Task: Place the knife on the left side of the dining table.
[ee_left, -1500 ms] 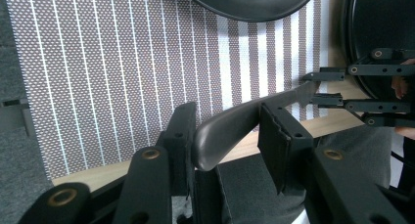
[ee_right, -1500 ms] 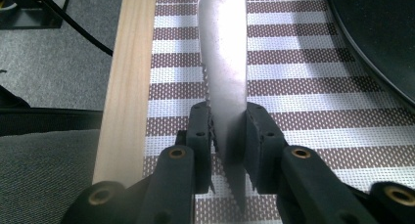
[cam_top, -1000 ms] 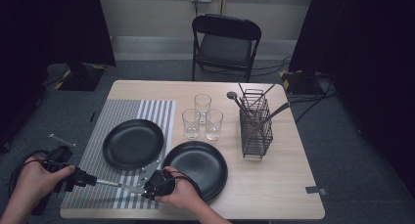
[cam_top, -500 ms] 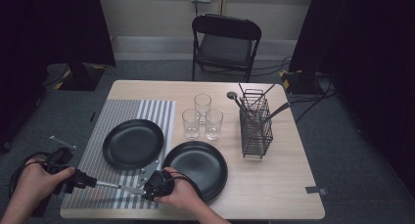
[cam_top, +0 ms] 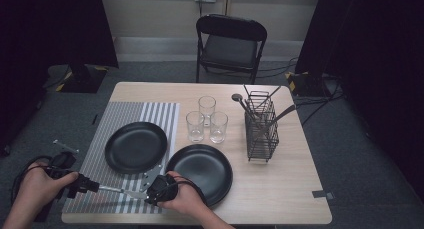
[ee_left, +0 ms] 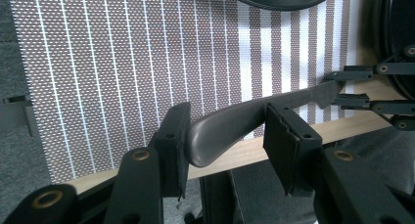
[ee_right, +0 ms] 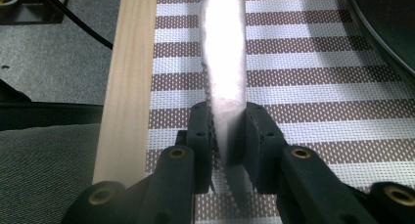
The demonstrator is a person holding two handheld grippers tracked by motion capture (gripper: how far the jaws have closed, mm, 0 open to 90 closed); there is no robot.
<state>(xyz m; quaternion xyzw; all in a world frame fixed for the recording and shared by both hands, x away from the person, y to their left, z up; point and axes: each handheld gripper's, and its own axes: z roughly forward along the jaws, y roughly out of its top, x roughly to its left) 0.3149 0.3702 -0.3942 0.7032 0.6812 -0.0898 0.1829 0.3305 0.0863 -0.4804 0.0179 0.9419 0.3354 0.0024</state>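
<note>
A table knife [ee_left: 254, 117] hangs over the near edge of the striped placemat [cam_top: 131, 154], close to the tabletop's near-left corner. The right gripper [ee_right: 228, 131] is clamped on its blade. The left gripper [ee_left: 225, 136] straddles the handle, its jaws having just widened, apparently loose of it. Stiff, light and slick (thin metal), it seems best gripped flat across the blade or at the thicker handle.

Left gripper [ee_left: 227, 136]: your jaws have just been opening; they now stand apart around the grey metal table knife's [ee_left: 235, 121] handle, one pad clear of it.
Hands: you hold both in place.
</note>
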